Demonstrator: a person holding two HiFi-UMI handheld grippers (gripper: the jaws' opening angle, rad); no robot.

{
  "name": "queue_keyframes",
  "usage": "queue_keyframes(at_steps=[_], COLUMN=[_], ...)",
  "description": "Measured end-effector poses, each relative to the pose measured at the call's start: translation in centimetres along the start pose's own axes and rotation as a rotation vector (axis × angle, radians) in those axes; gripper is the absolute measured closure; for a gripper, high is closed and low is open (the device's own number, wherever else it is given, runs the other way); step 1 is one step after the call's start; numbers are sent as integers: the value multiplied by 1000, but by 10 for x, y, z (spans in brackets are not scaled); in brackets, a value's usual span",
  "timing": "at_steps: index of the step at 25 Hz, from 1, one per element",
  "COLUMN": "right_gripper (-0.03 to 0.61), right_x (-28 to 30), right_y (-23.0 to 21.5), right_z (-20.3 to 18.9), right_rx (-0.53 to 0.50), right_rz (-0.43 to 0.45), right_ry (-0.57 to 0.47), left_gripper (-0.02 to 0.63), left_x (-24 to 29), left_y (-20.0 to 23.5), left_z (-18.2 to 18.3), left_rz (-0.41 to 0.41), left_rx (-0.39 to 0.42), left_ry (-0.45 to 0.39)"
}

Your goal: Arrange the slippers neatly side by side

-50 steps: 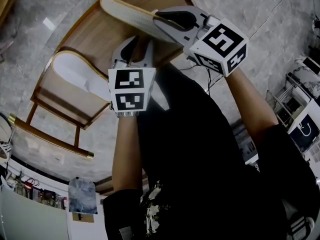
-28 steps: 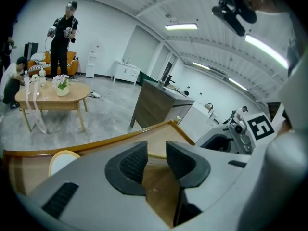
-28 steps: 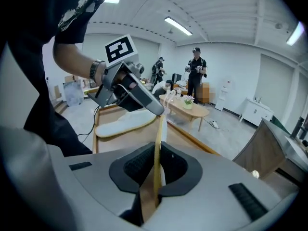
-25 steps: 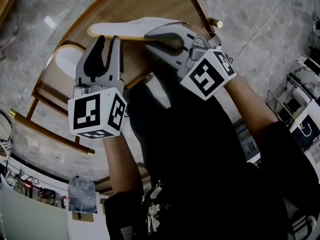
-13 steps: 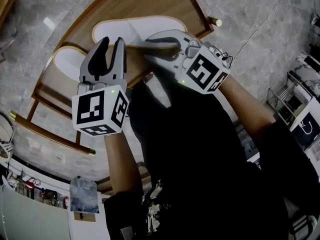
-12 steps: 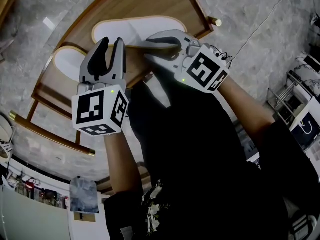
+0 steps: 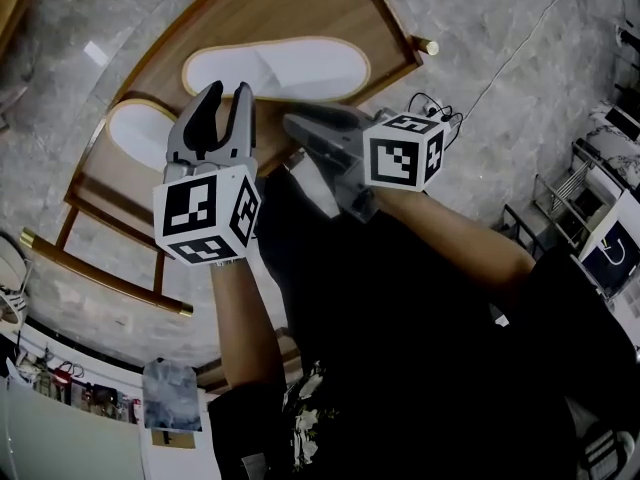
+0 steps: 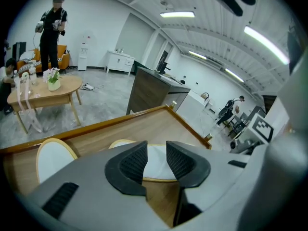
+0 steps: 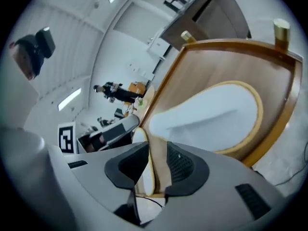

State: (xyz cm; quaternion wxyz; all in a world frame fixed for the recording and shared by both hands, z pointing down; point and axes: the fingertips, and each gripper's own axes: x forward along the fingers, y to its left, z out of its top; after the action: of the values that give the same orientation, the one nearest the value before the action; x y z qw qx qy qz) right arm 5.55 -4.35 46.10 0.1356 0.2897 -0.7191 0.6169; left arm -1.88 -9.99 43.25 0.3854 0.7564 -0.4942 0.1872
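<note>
Two white slippers with tan edging lie soles down on a low wooden platform (image 7: pixel 300 8). The far slipper (image 7: pixel 275 68) lies flat across it; the near slipper (image 7: pixel 138 133) sits at the left. My left gripper (image 7: pixel 222 100) hovers open between them, touching neither; the far slipper (image 8: pixel 155 161) shows through its gap. My right gripper (image 7: pixel 298 128), rolled on its side, sits just off the far slipper's near edge. Its jaws have just opened and nothing is between the pads. From its own view, my right gripper (image 9: pixel 158 166) faces the far slipper (image 9: pixel 211 112) and the near slipper (image 9: pixel 140 174).
The platform has a raised wooden rim and brass-capped posts (image 7: pixel 430 46). Marble floor surrounds it, with a cable (image 7: pixel 432 103) at the right and racks (image 7: pixel 600 218) beyond. A person (image 8: pixel 52 28) stands by a round table (image 8: pixel 48 88) far off.
The right gripper rolled the far slipper from its edge onto its sole, let go and drew back toward me. The left gripper left the near slipper and now hovers open.
</note>
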Motion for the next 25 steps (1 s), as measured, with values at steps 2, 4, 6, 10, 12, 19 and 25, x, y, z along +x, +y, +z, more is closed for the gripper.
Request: queue_keyframes(at_steps=[2,4,6,10,12,19,25], right_gripper=[469,469,465,455,456,456,453], right_x=[0,-1,-4,-10,-9,-9,-6], right_y=[-5,-11,-19,-35,-42,-54,-36], right_z=[8,15,18,18,21,50,82], right_rx=[86,130,129,122,134,102,44], right_rz=[-13,-37,-79,-149,-164,-209,-155], right_ry=[-46,-81,-94,-101,-105,-166,-219], left_gripper=[497,497,497,497,497,517,517], left_x=[7,12,19,34,38,37,32], left_y=[4,13,22,35,39,37,13], left_z=[-6,-10,-12,-26,-32,-55,-74], left_rz=[22,71,107,110,119,106,62], left_rx=[68,169,237,238,240,148,93], left_ry=[32,67,104,185,216,298,307])
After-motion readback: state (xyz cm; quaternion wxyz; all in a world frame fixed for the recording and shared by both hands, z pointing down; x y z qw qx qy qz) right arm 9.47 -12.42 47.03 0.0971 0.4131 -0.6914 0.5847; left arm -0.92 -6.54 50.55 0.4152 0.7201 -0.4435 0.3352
